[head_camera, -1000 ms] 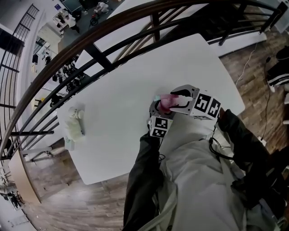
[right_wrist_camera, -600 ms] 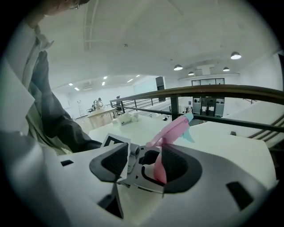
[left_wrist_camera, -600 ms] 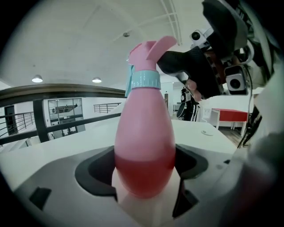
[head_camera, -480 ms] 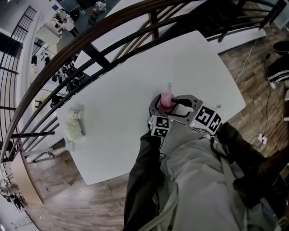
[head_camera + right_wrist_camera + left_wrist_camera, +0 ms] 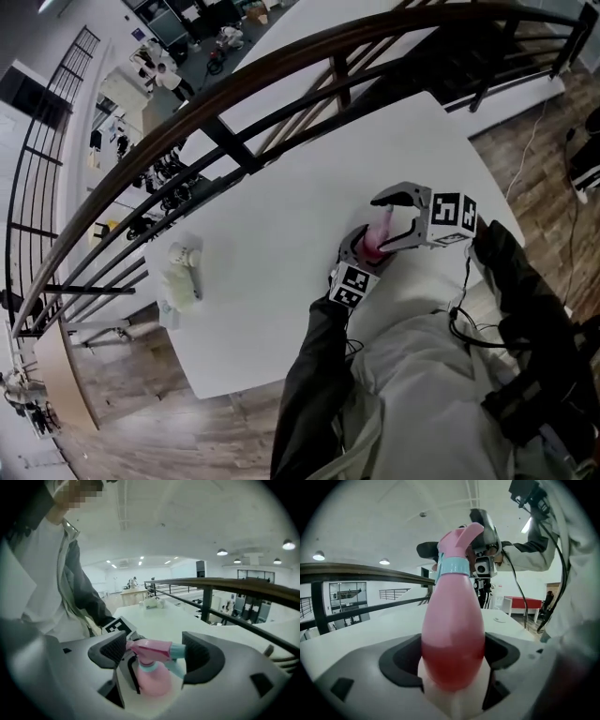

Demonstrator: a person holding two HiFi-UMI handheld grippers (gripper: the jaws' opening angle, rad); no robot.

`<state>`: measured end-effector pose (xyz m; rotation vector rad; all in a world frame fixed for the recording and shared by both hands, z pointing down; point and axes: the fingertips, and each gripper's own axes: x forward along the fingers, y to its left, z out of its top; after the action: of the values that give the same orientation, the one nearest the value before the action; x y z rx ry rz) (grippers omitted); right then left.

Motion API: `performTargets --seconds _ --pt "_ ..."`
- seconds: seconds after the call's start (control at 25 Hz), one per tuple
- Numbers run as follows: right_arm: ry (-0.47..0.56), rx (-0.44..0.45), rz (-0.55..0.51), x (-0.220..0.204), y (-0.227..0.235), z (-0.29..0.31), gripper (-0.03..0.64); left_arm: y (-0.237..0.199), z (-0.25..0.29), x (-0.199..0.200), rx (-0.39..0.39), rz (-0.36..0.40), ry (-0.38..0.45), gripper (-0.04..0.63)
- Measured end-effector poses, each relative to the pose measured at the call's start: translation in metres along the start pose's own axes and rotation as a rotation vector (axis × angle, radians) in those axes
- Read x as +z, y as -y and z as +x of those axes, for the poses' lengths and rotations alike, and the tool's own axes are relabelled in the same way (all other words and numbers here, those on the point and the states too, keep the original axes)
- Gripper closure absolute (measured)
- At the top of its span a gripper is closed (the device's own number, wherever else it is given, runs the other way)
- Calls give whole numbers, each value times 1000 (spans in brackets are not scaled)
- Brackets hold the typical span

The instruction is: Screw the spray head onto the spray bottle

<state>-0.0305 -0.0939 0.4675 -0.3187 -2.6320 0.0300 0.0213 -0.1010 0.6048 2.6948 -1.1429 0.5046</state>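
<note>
Left gripper (image 5: 361,247) jaws are clamped on the bottle (image 5: 452,634), right of centre above the counter (image 5: 281,234). Right gripper (image 5: 154,654) jaws have just been opening and stand apart, with the spray head (image 5: 150,649) on the bottle between them.

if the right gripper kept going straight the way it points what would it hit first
The pink spray head on the spray bottle: it sits between the right gripper's jaws, which have just been opening and seem clear of it. The left gripper grips the bottle's body below.
</note>
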Motion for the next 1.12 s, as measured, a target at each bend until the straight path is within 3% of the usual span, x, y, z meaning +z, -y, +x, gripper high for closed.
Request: performTargets --seconds 0.12,0.32,0.48,0.6,0.76,0.96,1.12 --pt "67 61 79 5 -10 2 265 1 -2 -2 -18 -14 5 195" --pt "75 25 80 -5 -22 -14 268 -1 0 -3 -31 -44 19 193" --pt "72 -90 42 -22 -31 -15 339 -3 0 -5 -21 -47 6 193" --pt "130 -152 100 -20 -24 -9 379 -11 -1 -7 3 -47 5 193" --pt "179 -206 171 -15 -32 -6 379 -11 -1 -6 37 -59 2 193" --pt "196 -323 153 -22 -25 -9 379 -11 0 -7 55 -64 -2 193" --pt "309 -416 351 -48 -6 -39 377 -14 -6 -6 84 -78 13 193"
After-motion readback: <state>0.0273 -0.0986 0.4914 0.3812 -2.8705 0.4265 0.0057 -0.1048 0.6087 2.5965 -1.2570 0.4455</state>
